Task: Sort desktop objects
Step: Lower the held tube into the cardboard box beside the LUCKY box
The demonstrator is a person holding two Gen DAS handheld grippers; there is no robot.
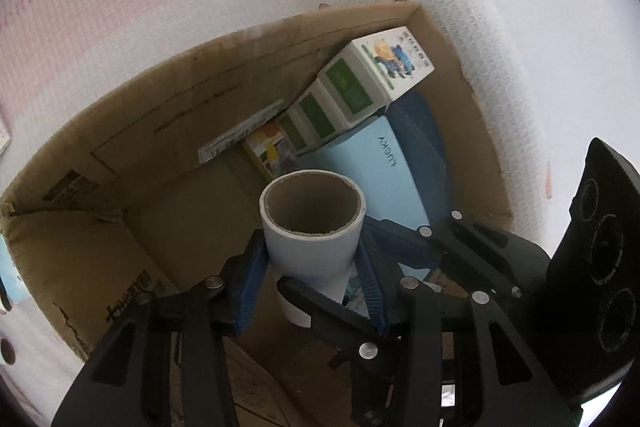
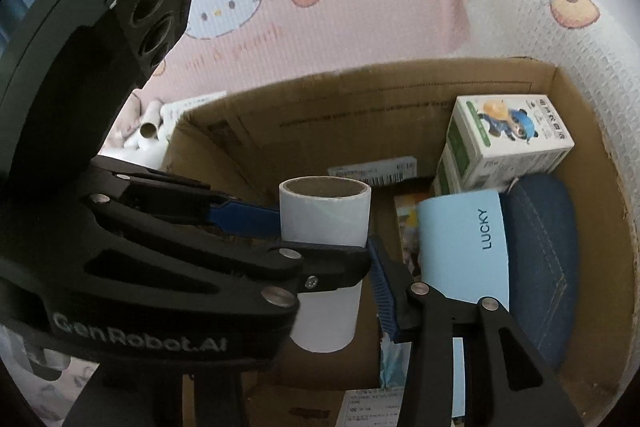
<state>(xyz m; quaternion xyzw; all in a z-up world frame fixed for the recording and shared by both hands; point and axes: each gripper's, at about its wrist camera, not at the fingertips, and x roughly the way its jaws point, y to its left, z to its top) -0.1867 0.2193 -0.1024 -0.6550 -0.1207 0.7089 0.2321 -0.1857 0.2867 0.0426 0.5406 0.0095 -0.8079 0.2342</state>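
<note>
Cardboard box (image 1: 120, 131) walls ring the gripper-held tube (image 1: 312, 227).

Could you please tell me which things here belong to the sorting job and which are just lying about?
Job in hand:
- roll, held by the left gripper
- box
- carton, blue case and denim pouch, already in the box

Lying about:
- tubes outside the box, perhaps still to sort
- cloth underneath
</note>
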